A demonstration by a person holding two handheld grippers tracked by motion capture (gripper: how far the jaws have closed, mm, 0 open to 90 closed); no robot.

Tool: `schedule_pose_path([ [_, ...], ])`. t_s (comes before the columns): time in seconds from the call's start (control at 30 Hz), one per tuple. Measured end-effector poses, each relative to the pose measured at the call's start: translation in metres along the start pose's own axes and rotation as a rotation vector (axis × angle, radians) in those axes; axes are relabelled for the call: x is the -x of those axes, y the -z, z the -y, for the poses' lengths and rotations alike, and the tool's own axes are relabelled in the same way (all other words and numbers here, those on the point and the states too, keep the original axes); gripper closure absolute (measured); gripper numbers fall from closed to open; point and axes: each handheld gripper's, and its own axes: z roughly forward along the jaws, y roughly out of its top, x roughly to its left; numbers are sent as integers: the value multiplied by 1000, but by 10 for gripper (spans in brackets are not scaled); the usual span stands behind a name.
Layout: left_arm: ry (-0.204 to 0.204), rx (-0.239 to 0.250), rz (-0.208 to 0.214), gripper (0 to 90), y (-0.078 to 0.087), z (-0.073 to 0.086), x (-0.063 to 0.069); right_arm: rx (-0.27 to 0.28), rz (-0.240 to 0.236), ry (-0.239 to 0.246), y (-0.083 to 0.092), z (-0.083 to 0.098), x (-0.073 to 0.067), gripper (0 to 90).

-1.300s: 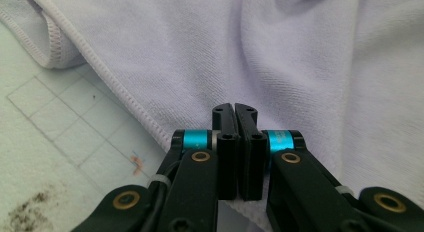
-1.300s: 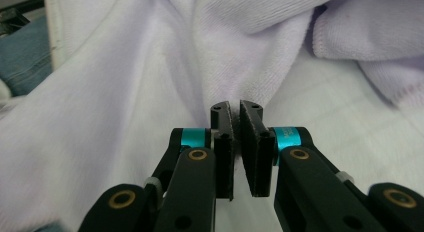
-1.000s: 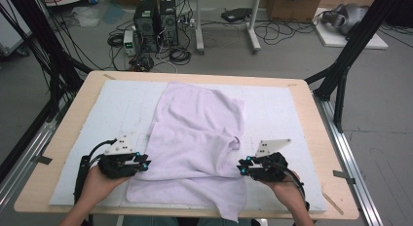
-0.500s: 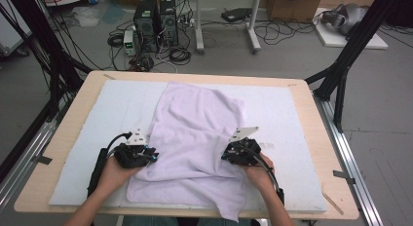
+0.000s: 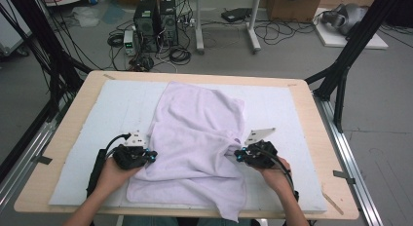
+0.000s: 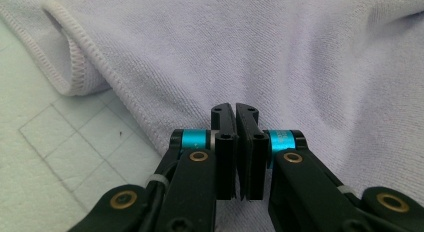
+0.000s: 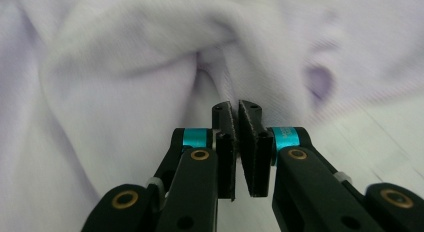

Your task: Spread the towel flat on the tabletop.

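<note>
White padded mat (image 5: 87, 138) on wooden table carries lilac towel (image 5: 195, 138), mid-table, near edge overhanging. Left gripper (image 5: 152, 156) and right gripper (image 5: 238, 155) have just closed, jaws pinched together at towel's side edges. Advice: lift both evenly, keep cloth taut.

Both tongs (image 6: 235, 114) are black, with turquoise bands and brass-coloured screws (grey three-cornered plates on top); black cables trail back.
</note>
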Motion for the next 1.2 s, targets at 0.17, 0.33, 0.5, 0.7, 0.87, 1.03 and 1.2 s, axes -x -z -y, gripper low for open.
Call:
schedule_pose_path([
  [0.17, 8, 4, -6, 854, 0, 0, -1, 21, 77, -73, 19, 13, 21, 849],
  [0.33, 21, 35, -2, 764, 10, 0, -3, 56, 76, -58, 22, 10, 13, 724],
  [0.5, 1, 35, -4, 749, 14, 0, -2, 106, 23, -9, 29, 8, -8, 719],
  [0.7, -13, -15, -13, 696, 1, 1, -3, 17, -40, 56, -2, 3, -27, 694],
  [0.87, -17, -12, 4, 828, 2, 2, -3, -35, -92, 42, -21, 2, -27, 820],
  [1.03, -27, -9, 7, 870, 3, 3, -1, -40, -106, 44, -14, 7, -29, 862],
  [1.2, -20, 9, 6, 873, 9, 7, 0, -16, -100, 33, 8, 21, -35, 865],
])
